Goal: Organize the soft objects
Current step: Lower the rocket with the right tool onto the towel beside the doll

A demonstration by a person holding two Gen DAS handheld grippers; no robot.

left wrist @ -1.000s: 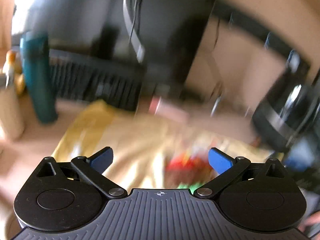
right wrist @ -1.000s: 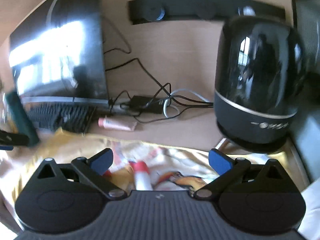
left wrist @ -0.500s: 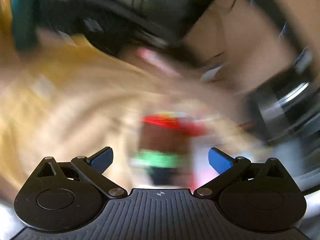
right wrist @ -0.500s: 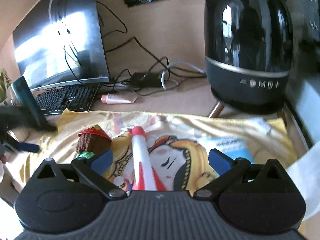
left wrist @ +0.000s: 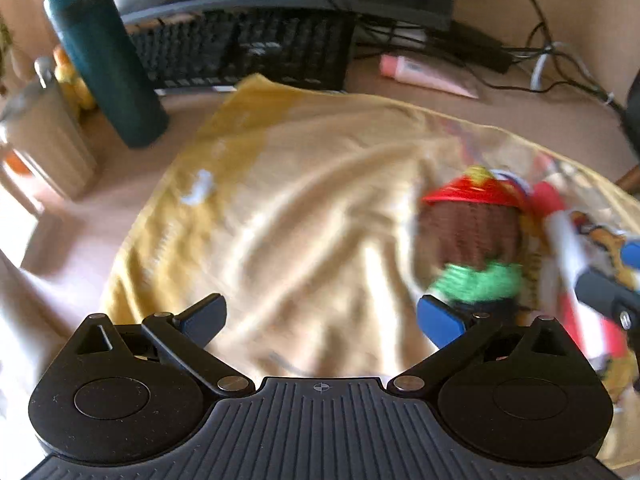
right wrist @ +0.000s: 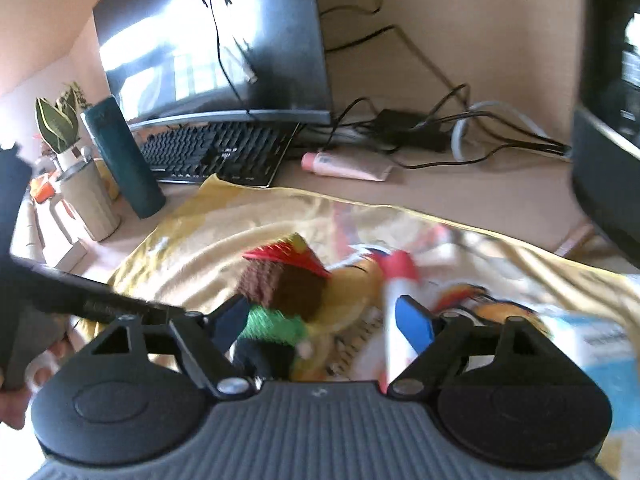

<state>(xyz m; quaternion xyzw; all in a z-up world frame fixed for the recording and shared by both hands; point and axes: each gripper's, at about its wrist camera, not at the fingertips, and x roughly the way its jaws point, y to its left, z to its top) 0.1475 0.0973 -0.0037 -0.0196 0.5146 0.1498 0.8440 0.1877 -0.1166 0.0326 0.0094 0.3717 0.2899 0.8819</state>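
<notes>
A yellow printed cloth (left wrist: pixel 304 216) (right wrist: pixel 208 240) lies spread on the desk. On it sits a knitted brown doll (left wrist: pixel 472 240) (right wrist: pixel 284 288) with a red hat and green collar, and beside it a red-and-white rocket toy (left wrist: pixel 568 248) (right wrist: pixel 396 320). My left gripper (left wrist: pixel 320 316) is open over bare cloth, the doll just past its right finger. My right gripper (right wrist: pixel 320 320) is open, low over the doll, which lies between its fingers and nearer the left one; the rocket runs by its right finger. A blue-and-white packet (right wrist: pixel 600 344) lies at right.
At the back stand a monitor (right wrist: pixel 216 40), a black keyboard (left wrist: pixel 248 48) (right wrist: pixel 216 152), a dark teal bottle (left wrist: pixel 108 60) (right wrist: pixel 124 160) and a pink tube (left wrist: pixel 424 74) (right wrist: pixel 344 164). Cables (right wrist: pixel 440 132) trail right toward a black appliance (right wrist: pixel 608 140). A beige cup (right wrist: pixel 88 200) stands left.
Both grippers have dropped toward the cloth. The left view swung left, so the doll now sits at its right; the right gripper came down close over the doll.
</notes>
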